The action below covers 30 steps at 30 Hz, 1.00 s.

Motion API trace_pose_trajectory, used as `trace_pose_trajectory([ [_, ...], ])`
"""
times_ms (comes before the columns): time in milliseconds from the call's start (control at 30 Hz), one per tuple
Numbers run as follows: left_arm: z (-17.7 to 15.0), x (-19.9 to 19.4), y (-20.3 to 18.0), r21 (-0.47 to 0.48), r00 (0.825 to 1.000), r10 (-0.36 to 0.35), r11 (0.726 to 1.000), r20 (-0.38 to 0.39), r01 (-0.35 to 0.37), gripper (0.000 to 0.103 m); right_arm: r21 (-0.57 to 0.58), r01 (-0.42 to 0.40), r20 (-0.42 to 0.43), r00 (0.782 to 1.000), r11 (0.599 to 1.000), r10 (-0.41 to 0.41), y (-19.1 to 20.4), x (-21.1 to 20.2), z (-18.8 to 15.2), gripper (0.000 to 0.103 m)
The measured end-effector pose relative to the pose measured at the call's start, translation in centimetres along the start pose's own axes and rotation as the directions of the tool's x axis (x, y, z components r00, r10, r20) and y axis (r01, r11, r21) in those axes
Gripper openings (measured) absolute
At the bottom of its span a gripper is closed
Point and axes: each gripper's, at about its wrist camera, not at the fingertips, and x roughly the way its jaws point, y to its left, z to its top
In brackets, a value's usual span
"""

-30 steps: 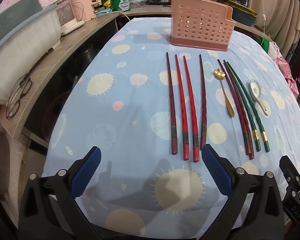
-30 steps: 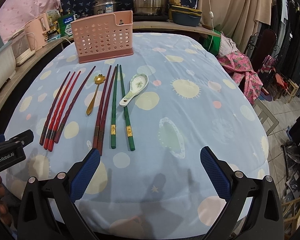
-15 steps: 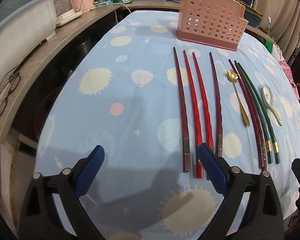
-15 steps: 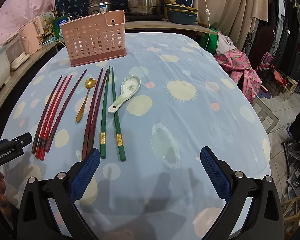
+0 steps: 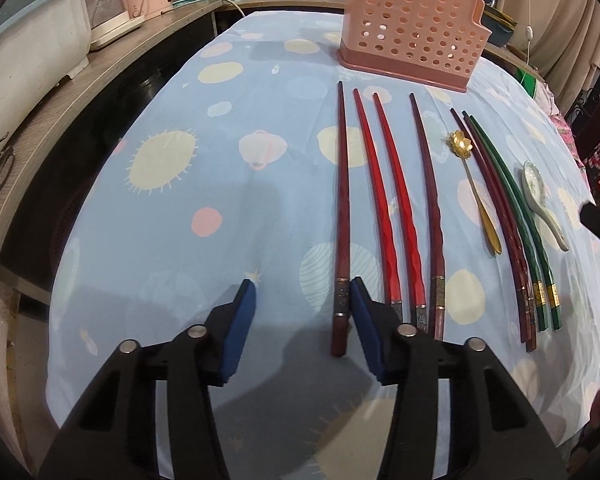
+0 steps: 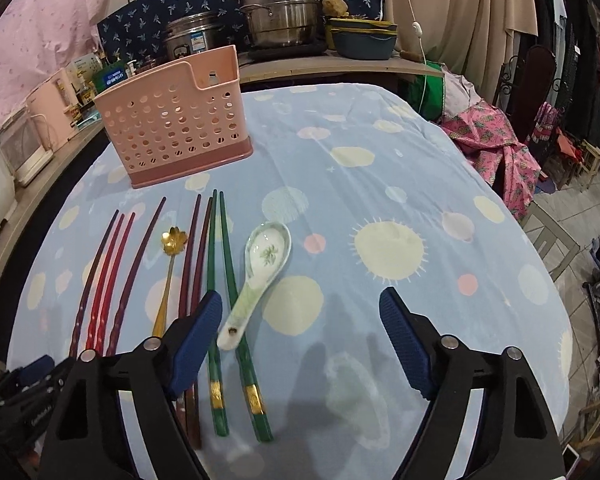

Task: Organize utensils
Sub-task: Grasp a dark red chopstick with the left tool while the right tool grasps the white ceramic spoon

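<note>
Several chopsticks lie side by side on the blue tablecloth: dark red and bright red ones (image 5: 396, 208), a dark red pair (image 5: 496, 216) and a green pair (image 6: 224, 292). A gold flower spoon (image 5: 474, 188) and a white ceramic spoon (image 6: 260, 268) lie among them. A pink perforated utensil holder (image 5: 412, 28) stands behind them. My left gripper (image 5: 302, 316) is open, low over the cloth, with the leftmost dark red chopstick (image 5: 342, 216) end just inside its right finger. My right gripper (image 6: 300, 340) is open above the ceramic spoon's handle and the green pair.
A wooden counter (image 5: 60, 92) with white and pink appliances runs along the table's left. Steel pots (image 6: 284, 16) and a blue dish (image 6: 364, 40) stand behind the table. Pink cloth and chairs (image 6: 500, 148) lie at the right. The table's right half (image 6: 420, 220) carries only cloth.
My left gripper has moved forward and down to the chopstick ends and its jaws have narrowed. My right gripper has moved forward and left over the ceramic spoon and narrowed a little.
</note>
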Motion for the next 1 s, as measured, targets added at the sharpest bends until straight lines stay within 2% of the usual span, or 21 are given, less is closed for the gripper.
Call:
trace_pose_trajectory([
  [100,-0.1,0.0,-0.1,0.009,1.000,-0.002,1.000,0.006,0.002,0.038,0.009,-0.014,-0.022,1.000,1.000,0.014,0.6,1.7,0.8,0.060],
  [167,-0.1,0.0,-0.2,0.015,1.000,-0.002,1.000,0.010,0.002,0.037,0.009,-0.014,-0.036,0.999,1.000,0.015,0.9,2.6,0.8,0.054],
  [300,-0.3,0.0,-0.3,0.022,1.000,0.002,1.000,0.020,-0.003,0.037,0.022,-0.022,-0.079,0.997,1.000,0.024,0.9,4.0,0.1,0.034],
  [400,-0.3,0.0,-0.3,0.023,1.000,0.003,1.000,0.022,-0.004,0.037,0.029,-0.029,-0.096,0.995,0.999,0.032,0.7,4.4,-0.4,0.027],
  [733,-0.5,-0.1,-0.5,0.022,1.000,0.004,1.000,0.027,-0.005,0.037,0.028,-0.046,-0.069,0.996,0.999,0.048,1.2,3.6,-0.1,0.027],
  [1000,-0.6,-0.2,-0.6,0.025,0.999,0.004,1.000,0.032,-0.005,0.037,0.004,-0.048,-0.097,0.994,0.999,0.048,2.0,4.4,-0.6,0.027],
])
